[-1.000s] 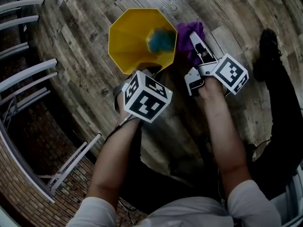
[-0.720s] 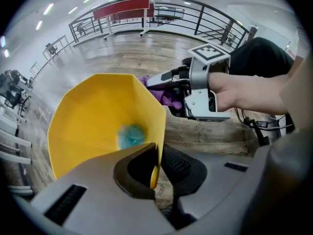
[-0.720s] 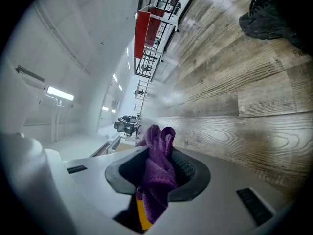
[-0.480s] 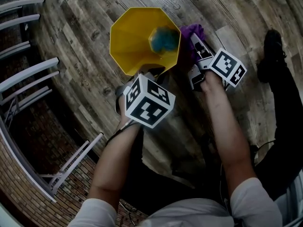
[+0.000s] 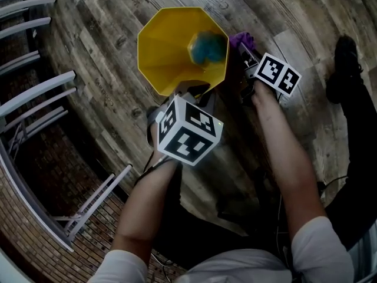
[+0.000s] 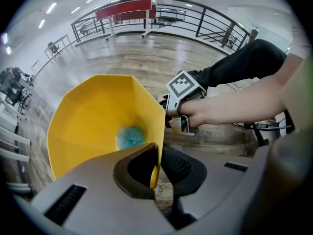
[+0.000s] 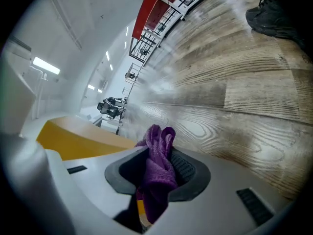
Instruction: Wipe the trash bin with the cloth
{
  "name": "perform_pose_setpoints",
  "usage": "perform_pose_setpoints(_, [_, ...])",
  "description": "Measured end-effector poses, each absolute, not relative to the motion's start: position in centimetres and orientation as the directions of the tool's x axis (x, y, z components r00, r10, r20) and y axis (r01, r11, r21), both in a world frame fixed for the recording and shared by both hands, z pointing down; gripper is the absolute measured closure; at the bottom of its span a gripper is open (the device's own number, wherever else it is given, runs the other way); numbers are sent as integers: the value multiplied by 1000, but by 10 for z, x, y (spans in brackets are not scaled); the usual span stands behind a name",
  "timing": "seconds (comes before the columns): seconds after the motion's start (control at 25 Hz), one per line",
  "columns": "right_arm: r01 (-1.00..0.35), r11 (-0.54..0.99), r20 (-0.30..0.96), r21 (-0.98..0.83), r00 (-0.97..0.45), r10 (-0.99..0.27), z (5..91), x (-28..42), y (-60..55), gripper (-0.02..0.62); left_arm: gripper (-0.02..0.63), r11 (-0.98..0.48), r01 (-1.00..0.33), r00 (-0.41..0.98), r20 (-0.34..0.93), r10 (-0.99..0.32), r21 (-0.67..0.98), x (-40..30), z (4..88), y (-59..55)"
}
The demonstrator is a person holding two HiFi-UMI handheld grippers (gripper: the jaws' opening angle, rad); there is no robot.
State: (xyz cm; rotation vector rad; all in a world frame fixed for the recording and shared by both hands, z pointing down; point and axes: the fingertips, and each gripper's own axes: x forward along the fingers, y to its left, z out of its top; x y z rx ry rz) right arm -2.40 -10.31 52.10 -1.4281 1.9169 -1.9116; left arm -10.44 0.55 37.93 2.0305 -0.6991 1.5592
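A yellow octagonal trash bin (image 5: 171, 49) stands on the wooden floor with a blue-green crumpled wad (image 5: 207, 47) inside it. My left gripper (image 6: 155, 173) is shut on the bin's near rim (image 6: 160, 131), one jaw inside the wall and one outside. My right gripper (image 7: 159, 173) is shut on a purple cloth (image 7: 159, 163), which bunches out between its jaws. In the head view that gripper (image 5: 246, 61) holds the cloth (image 5: 242, 40) low beside the bin's right outer wall, whose yellow side (image 7: 73, 138) shows in the right gripper view.
White metal railing bars (image 5: 35, 93) run along the left over a brick surface. A person's black shoe (image 5: 343, 61) and dark trouser leg stand on the floor at the right. A dark cable (image 5: 330, 181) trails near the leg.
My right gripper has sunk down along the bin's right side with the purple cloth; less cloth shows above it now. The left gripper has stayed on the rim.
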Motion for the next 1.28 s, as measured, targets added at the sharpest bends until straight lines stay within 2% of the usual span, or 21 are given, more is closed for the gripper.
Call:
perform_pose_setpoints(0.44, [-675,-209,664,-707,-533,-525,590,-34,-100,480,578,-755,-653,217,970,-111,60,-104,379,4])
perform_pose_setpoints(0.6, [-759,-148,722,-634,-513,-464,606,-34,-94,480,578,-761,-646,220,968,-119,54,-104,376,5])
perform_pose_setpoints(0.76, [-772,-109,720,-626,-519,-461,596,-28,-98,480,577,-770,-635,249,960,-130,60,-103,373,7])
perform_pose_setpoints(0.96, [-700,-194,666,-687,-500,-554,557,2,-94,480,555,-845,-535,244,955,-168,-12,-108,360,11])
perform_pose_setpoints(1.12, [-580,-280,598,-765,-479,-642,525,24,-81,480,545,-898,-436,205,964,-168,-64,-123,358,25])
perform_pose_setpoints(1.28, [-454,-296,510,-840,-477,-715,494,28,-69,480,545,-923,-372,169,971,-171,-98,-138,359,31])
